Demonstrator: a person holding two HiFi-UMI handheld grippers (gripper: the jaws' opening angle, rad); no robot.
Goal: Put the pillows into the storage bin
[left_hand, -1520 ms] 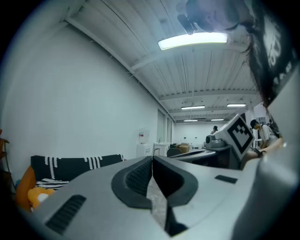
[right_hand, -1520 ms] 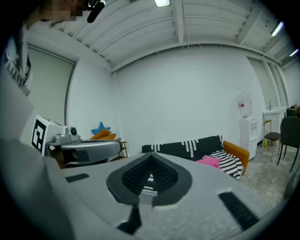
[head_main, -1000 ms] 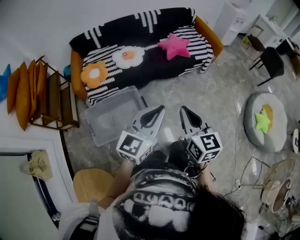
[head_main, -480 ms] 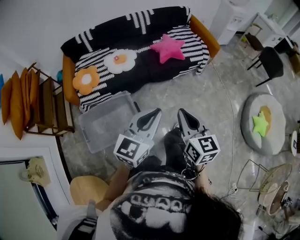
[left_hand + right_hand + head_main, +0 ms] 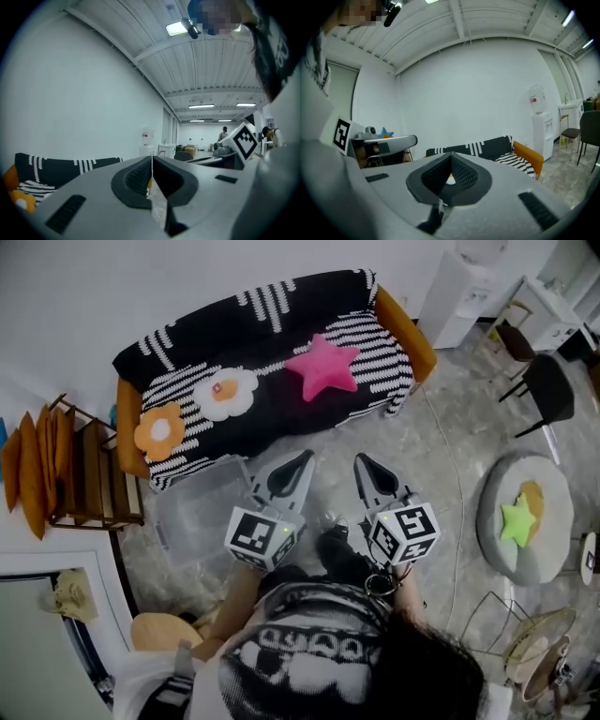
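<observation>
Head view: the clear plastic storage bin (image 5: 192, 512) stands on the grey floor just in front of the left end of the sofa (image 5: 281, 315), and only its own bare bottom shows through it; no pillow lies inside. The three pillows lie in a row on the sofa seat, against the black-and-white striped cover: the orange flower pillow (image 5: 159, 432) at the left end, nearest the bin, the white flower pillow (image 5: 225, 393) beside it, and the pink star pillow (image 5: 323, 367) further right. At the right of the room a round grey floor cushion (image 5: 497, 488) with a raised rim holds a green star pillow (image 5: 517, 521) and a yellow-orange one just behind it. At the far left a wooden rack (image 5: 98, 460) stands by the wall, with flat orange cushions (image 5: 28, 470) on edge beside it. The left gripper (image 5: 302, 458) and the right gripper (image 5: 360, 461) are held side by side in front of the person, both pointing toward the sofa, the left one's body overlapping the bin's near corner. In the left gripper view the jaws meet in a thin seam with nothing between them; in the right gripper view the jaws are likewise pressed together and empty.
</observation>
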